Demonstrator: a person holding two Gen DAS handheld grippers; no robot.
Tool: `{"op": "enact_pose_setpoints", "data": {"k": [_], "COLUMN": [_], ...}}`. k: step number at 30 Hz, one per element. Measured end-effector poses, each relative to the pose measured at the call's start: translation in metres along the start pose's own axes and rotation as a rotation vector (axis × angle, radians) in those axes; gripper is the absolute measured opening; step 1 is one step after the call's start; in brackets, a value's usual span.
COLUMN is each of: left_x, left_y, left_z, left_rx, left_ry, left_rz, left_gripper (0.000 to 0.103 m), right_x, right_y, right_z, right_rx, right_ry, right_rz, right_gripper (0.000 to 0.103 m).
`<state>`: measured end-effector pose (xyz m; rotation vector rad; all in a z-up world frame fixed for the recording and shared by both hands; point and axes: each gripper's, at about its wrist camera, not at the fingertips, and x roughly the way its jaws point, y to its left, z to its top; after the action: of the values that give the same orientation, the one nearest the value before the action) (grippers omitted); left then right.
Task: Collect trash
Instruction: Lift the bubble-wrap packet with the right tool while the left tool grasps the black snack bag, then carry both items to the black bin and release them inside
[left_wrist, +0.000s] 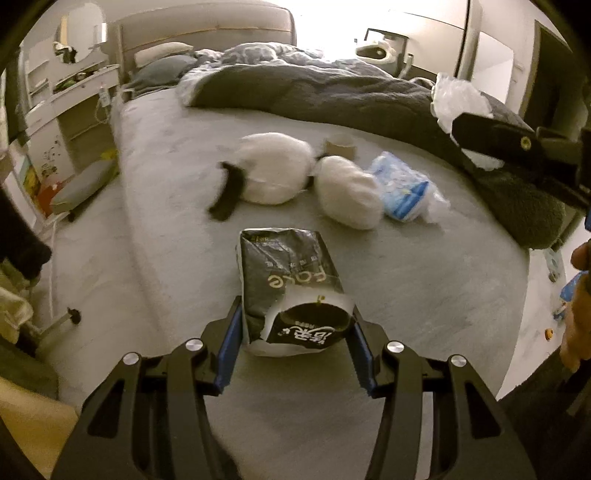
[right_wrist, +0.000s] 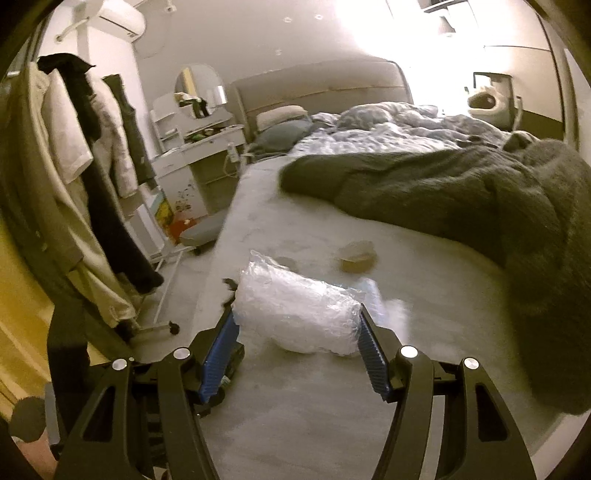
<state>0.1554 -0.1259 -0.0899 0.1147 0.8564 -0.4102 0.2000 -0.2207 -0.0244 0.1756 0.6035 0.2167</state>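
Black and glossy, the torn wrapper (left_wrist: 291, 288) fills the middle of the left wrist view, pinched between the blue pads (left_wrist: 231, 350) of the left gripper (left_wrist: 295, 332). Its near end is ripped open with white edges showing, and its far end points up the bed (left_wrist: 166, 155). Beyond it on the grey sheet lie two white pillows (left_wrist: 273, 168), side by side and touching, with a black strap (left_wrist: 229, 192) hanging off the left one. A cardboard roll (left_wrist: 341, 146) stands just behind them. A blue-and-white plastic pack (left_wrist: 400, 192) lies right beside the nearer pillow. A dark blanket (left_wrist: 332, 96) is heaped across the far side of the bed. At the right edge of this view the right gripper (left_wrist: 491, 136) shows side-on, with crinkled clear plastic (left_wrist: 458, 99) at its tip. A hand (left_wrist: 578, 306) shows low on that edge.

Clear plastic (right_wrist: 299, 314), crumpled into a loose bundle, sits in the middle of the right wrist view, gripped between the ribbed blue pads (right_wrist: 218, 358) of the right gripper (right_wrist: 299, 339) and held above the sheet. The jaws stand fairly wide, pressed on the bundle's two ends. Behind it the cardboard roll (right_wrist: 356, 256) stands on the bed (right_wrist: 332, 406), blurred, well apart from the bundle. The dark blanket (right_wrist: 461, 195) covers the right side of the bed, with a lighter duvet (right_wrist: 376, 125) behind it. Clothes (right_wrist: 85, 166) hang on a rack at the left. A dressing table (right_wrist: 199, 147) with a rounded mirror (right_wrist: 199, 90) stands by the headboard.
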Motion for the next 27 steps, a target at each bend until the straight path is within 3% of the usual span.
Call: {"op": "enact_pose_setpoints", "data": {"k": [15, 27], "left_x": [-0.03, -0.016], "left_y": [0.102, 0.177], "left_z": [-0.038, -0.099], "left_rx": [-0.21, -0.322], "left_ry": [0.043, 0.222], "left_rz": [0.076, 0.164], "left_gripper": [0.056, 0.056], "right_x": [0.03, 0.057], "right_y": [0.088, 0.168], "right_z": [0.007, -0.004], "right_rx": [-0.108, -0.207], "right_ry": [0.064, 0.133], "right_rz": [0.095, 0.176], "right_gripper": [0.064, 0.064]}}
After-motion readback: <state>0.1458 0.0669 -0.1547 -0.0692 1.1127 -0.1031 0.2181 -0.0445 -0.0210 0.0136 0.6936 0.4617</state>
